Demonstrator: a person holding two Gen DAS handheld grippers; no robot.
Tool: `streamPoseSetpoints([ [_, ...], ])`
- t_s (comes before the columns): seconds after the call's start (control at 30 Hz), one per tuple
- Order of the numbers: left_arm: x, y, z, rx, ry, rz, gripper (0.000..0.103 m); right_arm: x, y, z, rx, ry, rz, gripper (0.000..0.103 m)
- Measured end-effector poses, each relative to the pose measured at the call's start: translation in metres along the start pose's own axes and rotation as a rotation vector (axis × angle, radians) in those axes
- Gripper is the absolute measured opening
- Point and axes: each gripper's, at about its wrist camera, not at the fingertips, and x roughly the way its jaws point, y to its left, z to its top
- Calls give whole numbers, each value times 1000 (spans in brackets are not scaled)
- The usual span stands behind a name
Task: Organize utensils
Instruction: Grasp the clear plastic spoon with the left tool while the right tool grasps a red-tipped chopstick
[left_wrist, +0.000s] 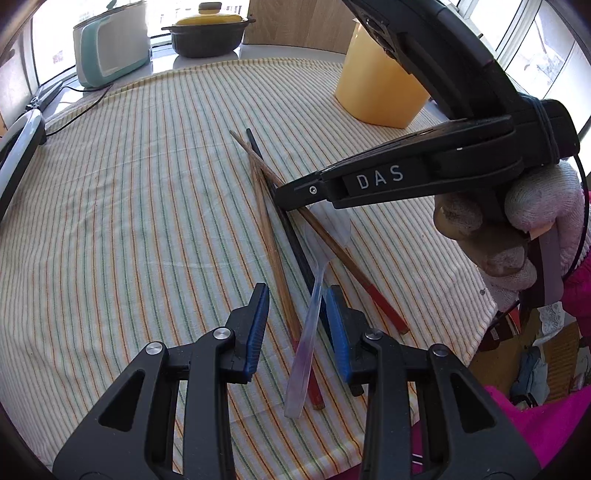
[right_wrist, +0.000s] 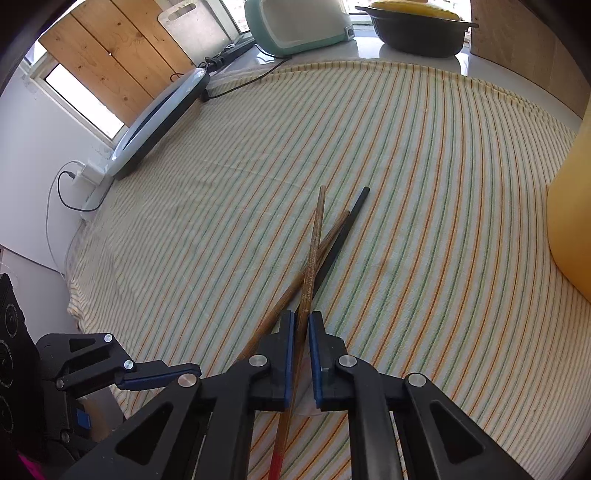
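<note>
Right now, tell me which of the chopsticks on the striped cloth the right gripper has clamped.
The red-ended brown wooden chopstick that crosses over the others sits between the right gripper pads; the second wooden chopstick and the black chopstick lie free.

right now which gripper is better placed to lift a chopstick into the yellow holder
Right. The right gripper is shut on a wooden chopstick, beside the yellow holder. The left gripper stands open over the clear spoon.
</note>
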Motion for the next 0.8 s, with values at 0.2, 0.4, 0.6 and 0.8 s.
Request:
streamPoseSetpoints([
  [0.2,8,-15,7,67,26,25,32,-12,-10,-7,16,-26,-2,6],
  [0.4,19,-25,15,107,53,45,32,-23,-27,-16,38,-47,-14,6],
  [0.6,31,-34,25,151,84,62,32,-30,-44,-25,77,-57,-19,6],
  [0.8,37,-38,36,168,101,85,32,-37,-52,-31,89,-69,-15,6],
])
